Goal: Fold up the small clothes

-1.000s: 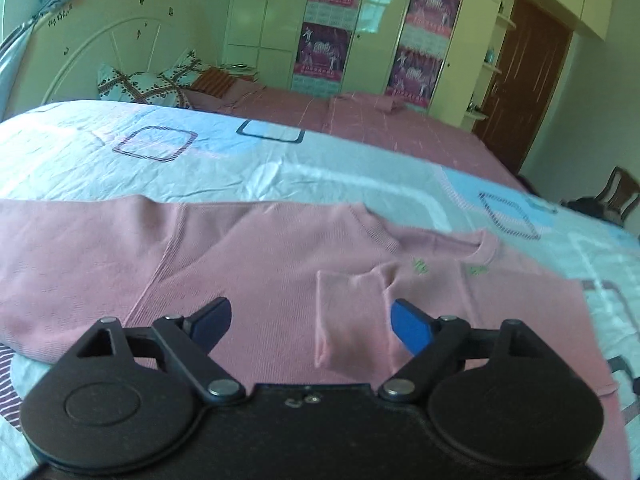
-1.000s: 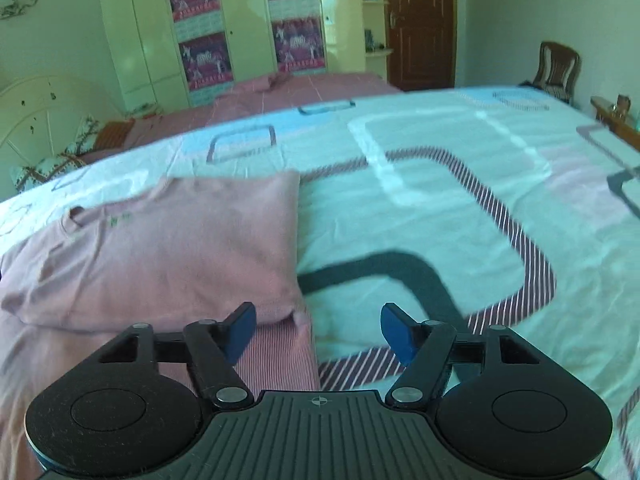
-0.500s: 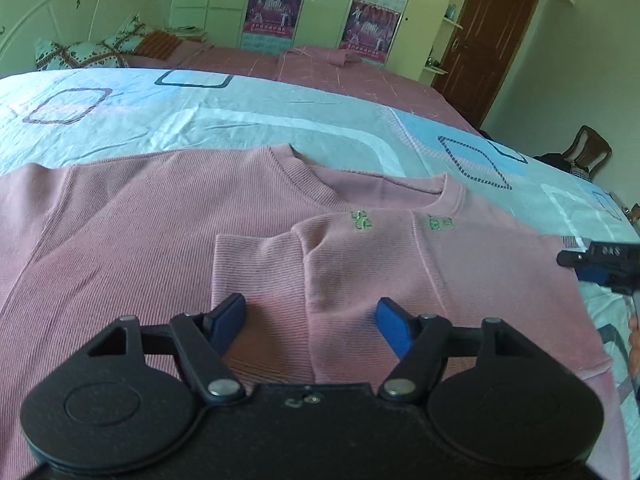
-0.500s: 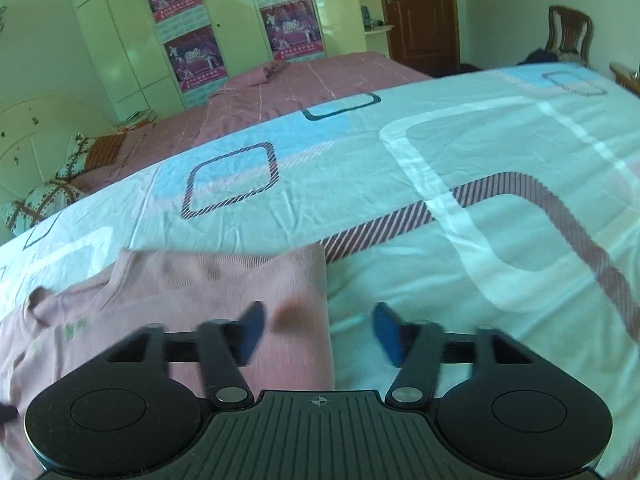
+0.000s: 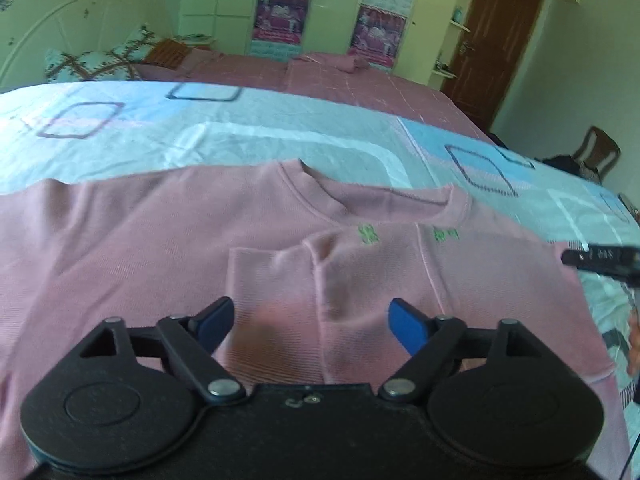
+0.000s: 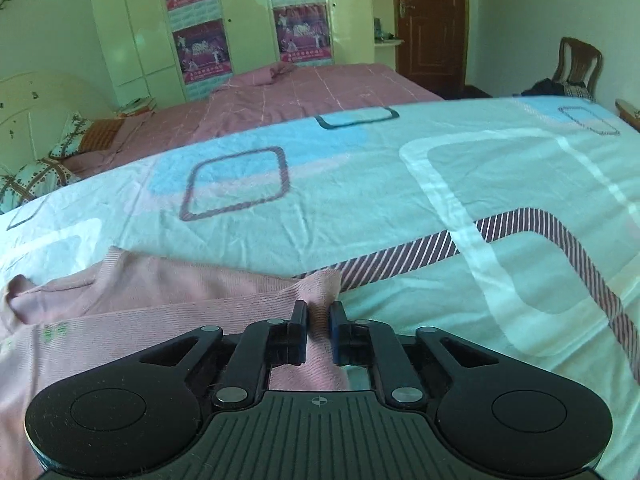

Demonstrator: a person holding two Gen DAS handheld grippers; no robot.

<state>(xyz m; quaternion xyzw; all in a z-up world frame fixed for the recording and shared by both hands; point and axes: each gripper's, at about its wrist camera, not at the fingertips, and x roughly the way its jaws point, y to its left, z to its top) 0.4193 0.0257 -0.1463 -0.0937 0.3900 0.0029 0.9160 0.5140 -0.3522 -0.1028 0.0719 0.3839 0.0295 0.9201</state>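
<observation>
A pink sweater (image 5: 160,248) lies flat on the bed, collar (image 5: 380,200) away from me, with one sleeve (image 5: 272,276) folded across its chest. My left gripper (image 5: 310,316) hovers low over that folded sleeve; its jaws are opening wide and nothing is pinched between them. My right gripper (image 6: 319,310) is closing on the sweater (image 6: 160,312) at its right shoulder corner, where a bunched ridge of fabric stands up between the pads. In the left wrist view the right gripper (image 5: 600,258) shows at the sweater's right edge.
A patterned light-blue bedsheet (image 6: 400,200) covers the bed around the sweater. Behind it stand a second bed with a pink cover (image 6: 300,92), pillows (image 5: 92,64), a wardrobe with posters (image 6: 200,48), a brown door (image 6: 432,20) and a chair (image 6: 576,64).
My right gripper moved left along the sheet to the sweater's shoulder corner and closed on the fabric. My left gripper drifted right over the folded sleeve, narrowed a little, then widened again.
</observation>
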